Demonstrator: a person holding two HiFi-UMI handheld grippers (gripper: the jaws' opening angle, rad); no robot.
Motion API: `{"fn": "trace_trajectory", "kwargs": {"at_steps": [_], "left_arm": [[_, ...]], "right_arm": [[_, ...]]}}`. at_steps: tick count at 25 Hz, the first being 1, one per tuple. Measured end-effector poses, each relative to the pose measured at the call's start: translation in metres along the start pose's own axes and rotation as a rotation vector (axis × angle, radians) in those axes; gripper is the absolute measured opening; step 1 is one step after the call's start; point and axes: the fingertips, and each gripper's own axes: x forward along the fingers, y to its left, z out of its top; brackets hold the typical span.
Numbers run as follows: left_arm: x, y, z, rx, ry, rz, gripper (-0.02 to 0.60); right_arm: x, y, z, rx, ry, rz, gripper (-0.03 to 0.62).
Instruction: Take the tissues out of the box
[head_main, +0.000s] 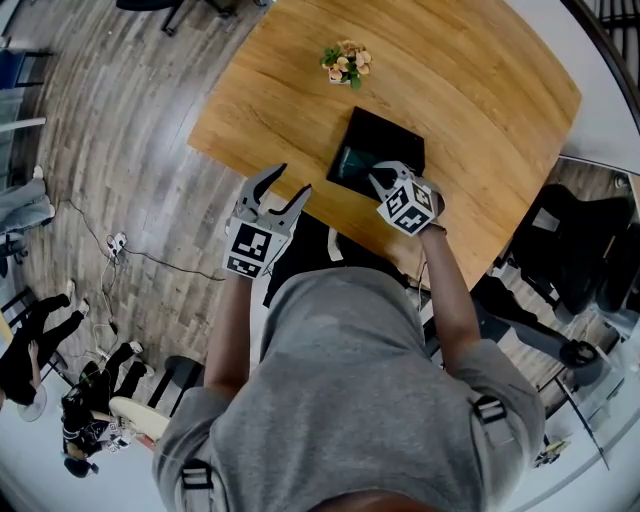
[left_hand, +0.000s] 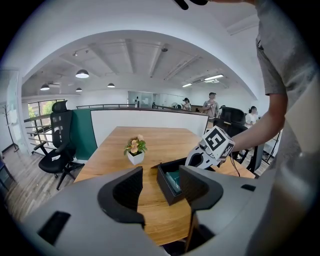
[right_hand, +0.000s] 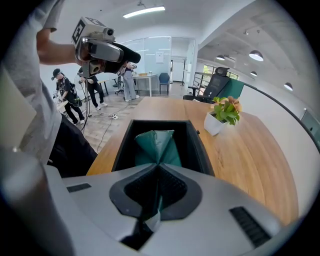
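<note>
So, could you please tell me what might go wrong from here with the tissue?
The right claw is shut on only the folded tip of the teal tissue, so it may tear or slip out. The left claw hangs open, away from the black box, so the unheld box could lift or slide with the tissue.

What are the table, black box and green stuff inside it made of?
Table: wood or wood-look laminate, smooth; grain streaks show. Box: rigid, matte black, perhaps plastic or leatherette. Tissue: thin teal paper, seemingly; it gathers into soft folds.
</note>
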Motion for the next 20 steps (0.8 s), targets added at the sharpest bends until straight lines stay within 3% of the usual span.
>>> {"fn": "trace_trajectory", "kwargs": {"at_steps": [20], "left_arm": [[-0.01,-0.017,0.015,0.031,-0.037,0.026,0.242]], "right_arm": [[-0.018,0.001,0.013,-0.025,-0.01,-0.048,0.01]]}}
